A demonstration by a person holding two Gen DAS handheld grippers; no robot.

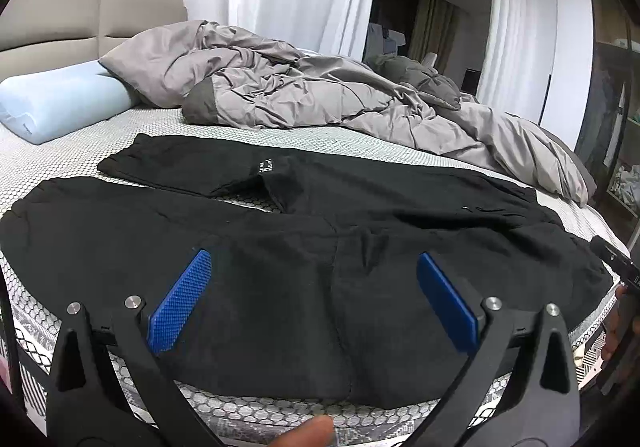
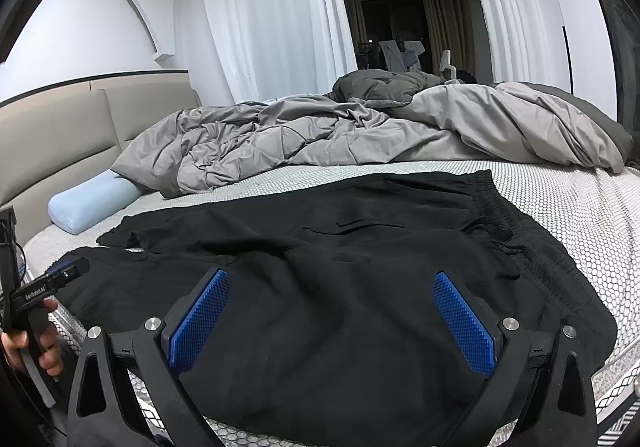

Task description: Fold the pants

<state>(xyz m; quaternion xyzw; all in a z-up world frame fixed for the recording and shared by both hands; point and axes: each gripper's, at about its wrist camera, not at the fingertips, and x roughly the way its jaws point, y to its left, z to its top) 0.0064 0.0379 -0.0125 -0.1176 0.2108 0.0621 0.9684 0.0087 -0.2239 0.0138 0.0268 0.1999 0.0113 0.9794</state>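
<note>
Black pants point(image 1: 280, 247) lie spread flat on the mattress point(image 1: 60, 163), legs pointing left, waistband at the right. In the right wrist view the pants point(image 2: 340, 267) show their elastic waistband point(image 2: 496, 215) at the far right. My left gripper point(image 1: 314, 267) is open and empty, its blue pads point(image 1: 180, 299) hovering above the near leg. My right gripper point(image 2: 332, 287) is open and empty above the seat of the pants near the front edge. The left gripper also shows at the left edge of the right wrist view point(image 2: 48, 283), held by a hand.
A crumpled grey duvet point(image 1: 320, 95) fills the far half of the bed. A light blue pillow point(image 1: 60, 103) lies at the far left by the beige headboard point(image 1: 60, 19). White curtains point(image 2: 264, 27) hang behind. The mattress's front edge is just below the grippers.
</note>
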